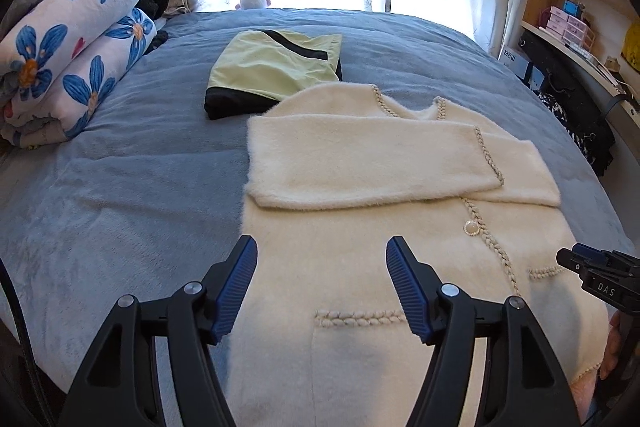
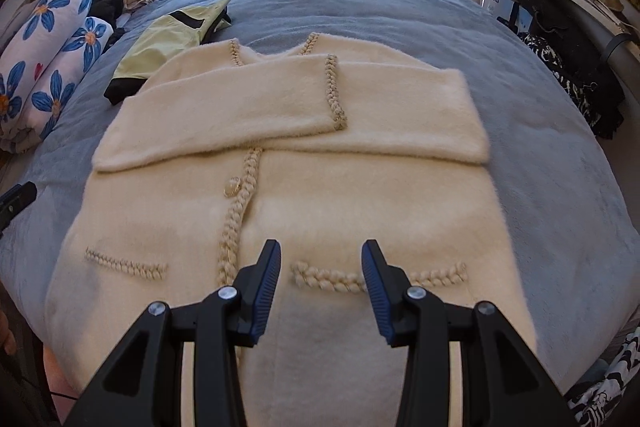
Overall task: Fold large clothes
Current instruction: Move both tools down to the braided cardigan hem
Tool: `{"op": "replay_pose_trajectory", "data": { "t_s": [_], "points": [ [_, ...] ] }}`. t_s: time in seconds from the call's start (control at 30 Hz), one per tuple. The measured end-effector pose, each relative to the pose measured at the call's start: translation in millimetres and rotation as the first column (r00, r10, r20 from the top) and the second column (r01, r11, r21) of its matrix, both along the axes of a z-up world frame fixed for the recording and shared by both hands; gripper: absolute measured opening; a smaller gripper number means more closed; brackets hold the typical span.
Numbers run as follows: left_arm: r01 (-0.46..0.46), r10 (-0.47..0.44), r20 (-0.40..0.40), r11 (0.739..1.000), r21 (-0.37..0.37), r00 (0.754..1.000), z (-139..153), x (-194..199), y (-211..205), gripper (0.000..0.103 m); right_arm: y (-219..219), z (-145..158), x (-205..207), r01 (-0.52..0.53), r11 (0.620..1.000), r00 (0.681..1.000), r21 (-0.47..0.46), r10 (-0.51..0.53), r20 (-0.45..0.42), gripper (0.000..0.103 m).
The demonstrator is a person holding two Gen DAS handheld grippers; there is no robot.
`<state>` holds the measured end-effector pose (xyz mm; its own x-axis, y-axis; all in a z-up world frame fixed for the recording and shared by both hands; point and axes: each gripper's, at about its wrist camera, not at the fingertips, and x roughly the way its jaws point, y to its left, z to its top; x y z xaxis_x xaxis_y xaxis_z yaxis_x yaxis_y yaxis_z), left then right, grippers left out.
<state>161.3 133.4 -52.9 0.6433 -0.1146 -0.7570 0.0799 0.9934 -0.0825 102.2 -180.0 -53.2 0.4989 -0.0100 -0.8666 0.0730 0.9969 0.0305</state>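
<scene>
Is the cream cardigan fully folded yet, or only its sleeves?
Only the sleeves. Both lie crossed over the chest of the cardigan; its body is still spread flat on the bed, pockets showing.

White letters "DAS" stood on the black body of the right hand-held gripper (image 1: pixel 600 273), seen at the edge of the left wrist view. A white box (image 1: pixel 511 55) beside the bed bore dark blue characters too small to read surely.

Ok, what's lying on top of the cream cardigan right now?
Its own two sleeves are folded across the chest of the cardigan, the ends overlapping. They cover the upper part of the braided front; one button shows below. Nothing else lies on it.
</scene>
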Motion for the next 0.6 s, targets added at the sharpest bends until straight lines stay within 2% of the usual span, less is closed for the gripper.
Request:
{"op": "replay_pose_trajectory", "data": {
  "t_s": [0.2,0.27,0.3,0.5,0.6],
  "points": [
    [0.006,-0.006,-0.005,1.000,0.020,1.000,2,-29,3,0.067,-12,2,-28,0.022,1.000,0.999,0.002,-0.022,0.045,0.045],
    [0.006,-0.006,-0.013,1.000,0.028,1.000,1,-38,4,0.068,-16,4,-37,0.029,1.000,0.998,0.003,-0.029,0.064,0.056],
    [0.007,-0.006,-0.019,0.999,0.031,1.000,0,-43,5,0.068,-19,5,-42,0.032,0.999,0.997,0.010,-0.033,0.076,0.057],
    [0.002,0.000,-0.058,0.999,0.039,0.998,-12,-70,16,0.068,-38,8,-70,0.060,0.997,0.992,0.052,-0.066,0.106,0.058],
    [0.007,-0.006,-0.090,1.000,0.004,0.996,-22,-83,27,0.068,-45,6,-85,0.051,0.998,0.993,0.038,-0.055,0.107,0.058]
  ]
}}
